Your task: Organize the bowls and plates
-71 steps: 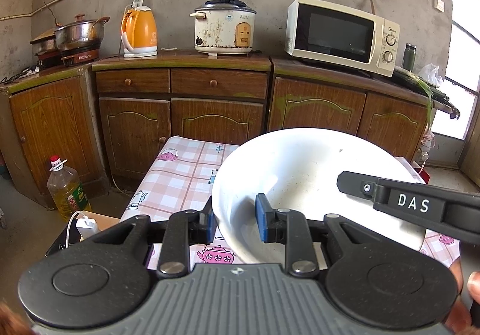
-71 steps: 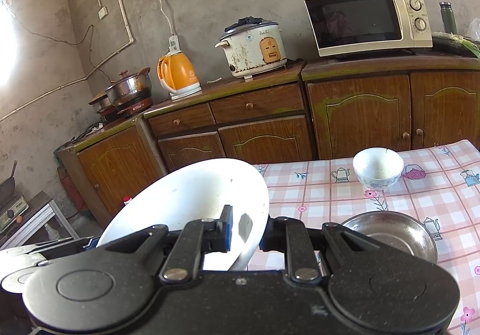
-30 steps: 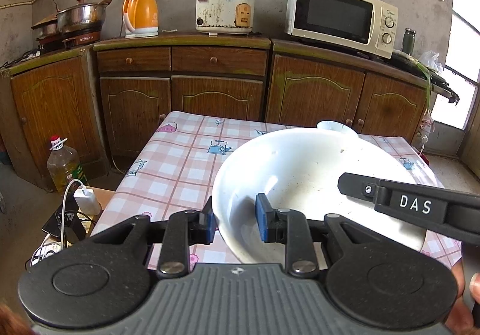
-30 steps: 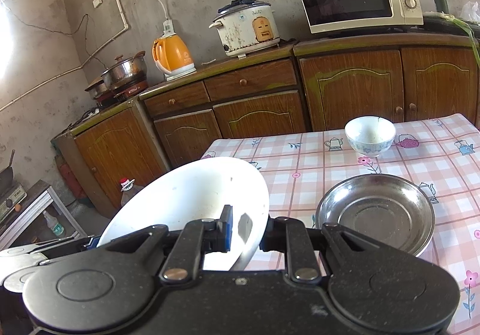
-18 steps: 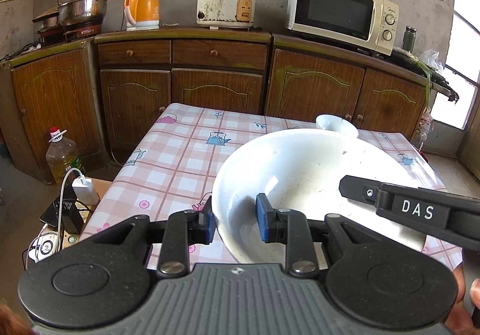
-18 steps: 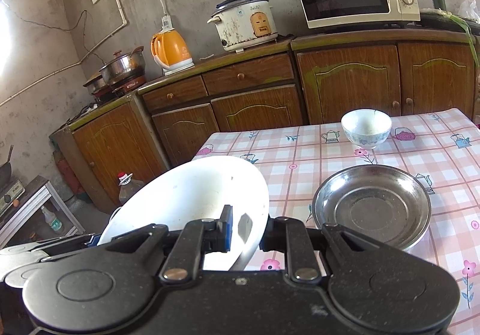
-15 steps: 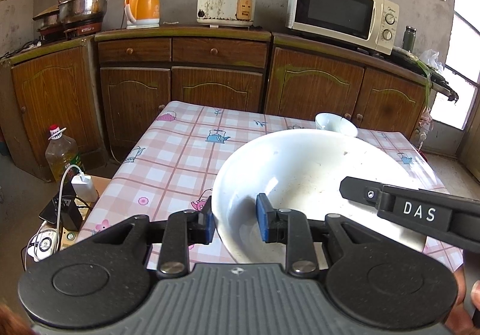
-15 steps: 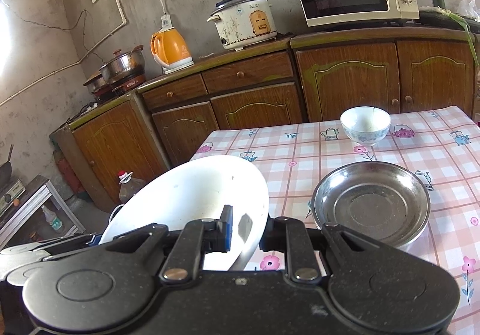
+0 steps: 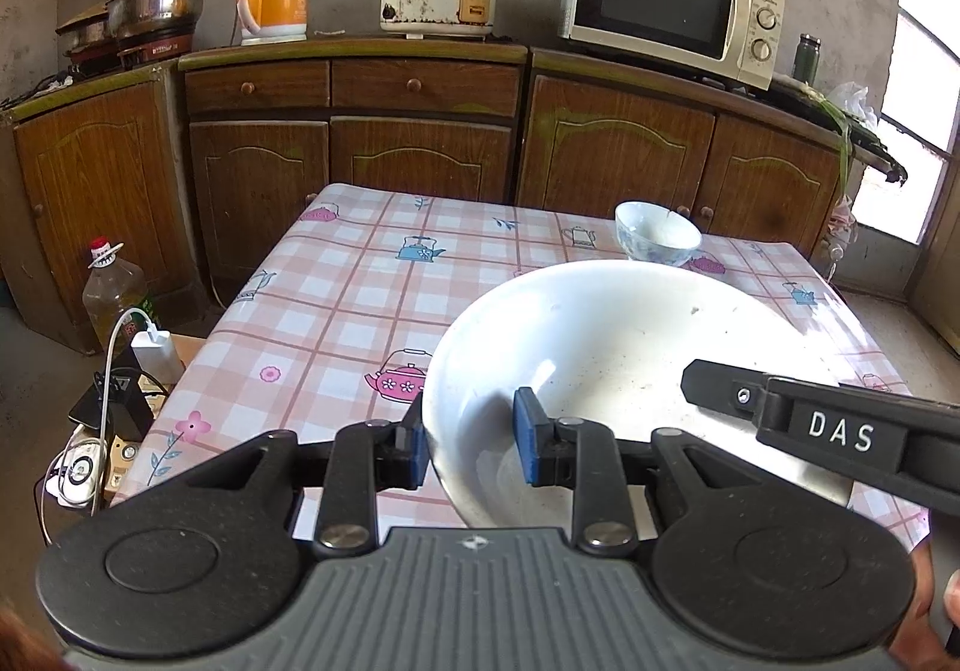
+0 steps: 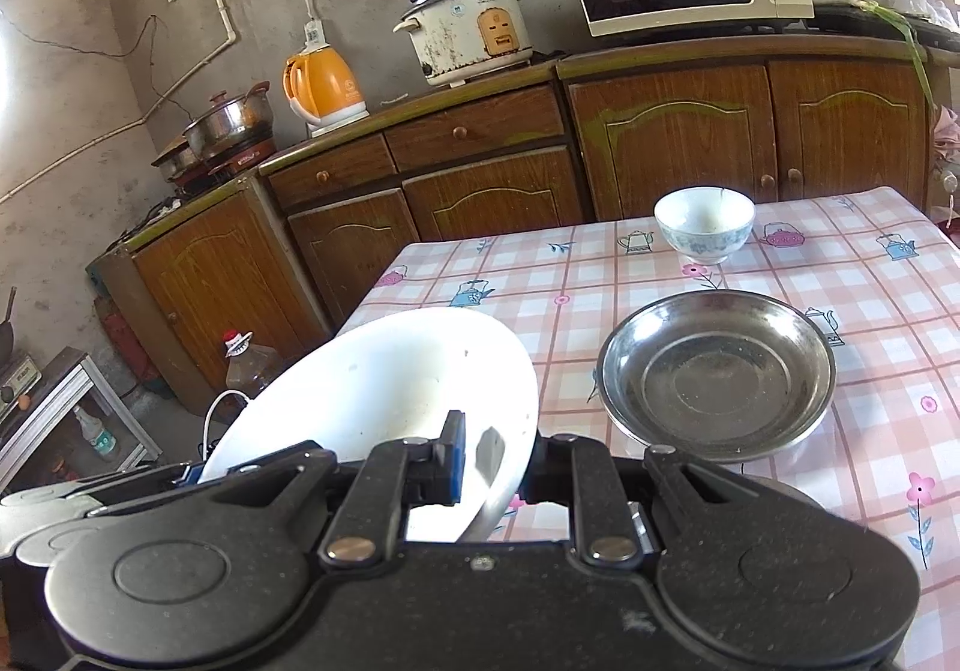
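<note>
Over the checked table [image 10: 870, 275] I hold the white plate [image 10: 384, 383], left gripper [image 9: 471, 440] and right gripper [image 10: 489, 464] both clamped on its rim.

A: Left gripper [image 9: 470, 446] build?

B: Matte black speckled plastic, two round discs at the base, ribbed grey plate between them. Linkage arms pinned with silver rivets. Blue pads on the fingers [image 9: 528, 443].

A: Right gripper [image 10: 489, 461]?

B: Same design: black body, twin discs, silver rivets, blue pad on the inner finger. From the left camera its finger shows white "DAS" lettering and one small screw.

A: Sleeves?

B: Can't tell.
</note>
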